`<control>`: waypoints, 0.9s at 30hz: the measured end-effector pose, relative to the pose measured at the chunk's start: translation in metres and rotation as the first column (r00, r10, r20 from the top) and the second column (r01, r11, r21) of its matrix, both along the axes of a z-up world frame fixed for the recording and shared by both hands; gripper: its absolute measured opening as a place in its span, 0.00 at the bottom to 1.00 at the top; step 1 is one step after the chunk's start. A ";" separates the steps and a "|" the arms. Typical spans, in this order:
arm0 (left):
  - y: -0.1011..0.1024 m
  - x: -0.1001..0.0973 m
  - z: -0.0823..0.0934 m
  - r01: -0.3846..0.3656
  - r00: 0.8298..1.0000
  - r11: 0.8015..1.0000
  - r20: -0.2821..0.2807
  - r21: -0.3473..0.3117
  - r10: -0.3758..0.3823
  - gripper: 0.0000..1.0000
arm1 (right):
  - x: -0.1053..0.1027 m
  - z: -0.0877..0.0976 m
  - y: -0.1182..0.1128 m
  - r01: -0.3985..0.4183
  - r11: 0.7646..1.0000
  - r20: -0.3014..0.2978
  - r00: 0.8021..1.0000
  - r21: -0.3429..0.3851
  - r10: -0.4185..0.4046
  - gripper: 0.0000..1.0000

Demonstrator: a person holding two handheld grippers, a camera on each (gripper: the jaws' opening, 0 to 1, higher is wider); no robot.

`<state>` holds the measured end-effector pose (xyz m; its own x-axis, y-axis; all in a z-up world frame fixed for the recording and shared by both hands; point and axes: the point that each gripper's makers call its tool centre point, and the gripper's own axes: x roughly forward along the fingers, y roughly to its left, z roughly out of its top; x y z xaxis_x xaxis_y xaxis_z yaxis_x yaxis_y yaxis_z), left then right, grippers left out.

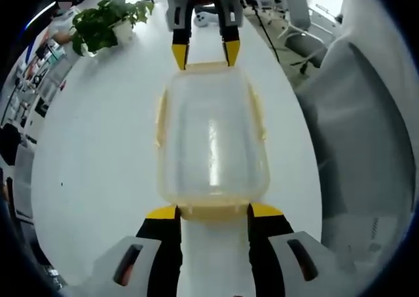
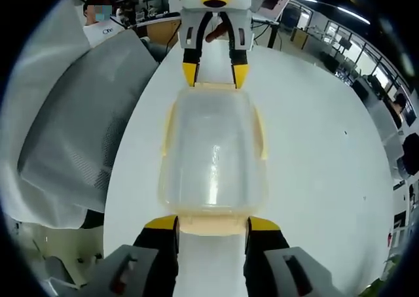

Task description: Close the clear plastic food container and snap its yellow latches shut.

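- Yellow-tipped left gripper (image 1: 214,212) jaws stand apart, flanking one end latch (image 1: 213,210).
- Clear plastic container (image 1: 213,140), lid on, rests on white table (image 1: 98,146).
- Right gripper (image 2: 213,225) likewise spread at opposite end.

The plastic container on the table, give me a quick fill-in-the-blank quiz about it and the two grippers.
1. The clear container rests on a table coloured ____.
2. Its latches are coloured ____.
3. The left gripper and right gripper stand at ____ ends of the container.
4. In the left gripper view, a potted ____ stands at the table's far end.

Missing words: white; yellow; opposite; plant
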<state>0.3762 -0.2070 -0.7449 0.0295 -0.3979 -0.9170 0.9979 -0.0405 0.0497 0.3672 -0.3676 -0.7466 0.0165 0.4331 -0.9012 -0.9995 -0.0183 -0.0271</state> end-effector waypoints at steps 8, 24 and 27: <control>0.002 -0.001 -0.002 0.005 1.000 1.000 0.017 0.004 -0.005 0.37 | -0.002 0.000 0.000 0.002 1.000 -0.005 1.000 -0.010 -0.002 0.37; 0.006 -0.005 0.002 0.007 1.000 1.000 0.024 -0.001 -0.007 0.37 | -0.002 0.006 0.001 -0.015 0.999 0.020 1.000 -0.030 0.015 0.37; 0.006 -0.005 0.003 0.008 1.000 1.000 0.026 -0.001 -0.008 0.37 | -0.002 0.007 0.001 -0.015 0.999 0.024 1.000 -0.036 0.016 0.37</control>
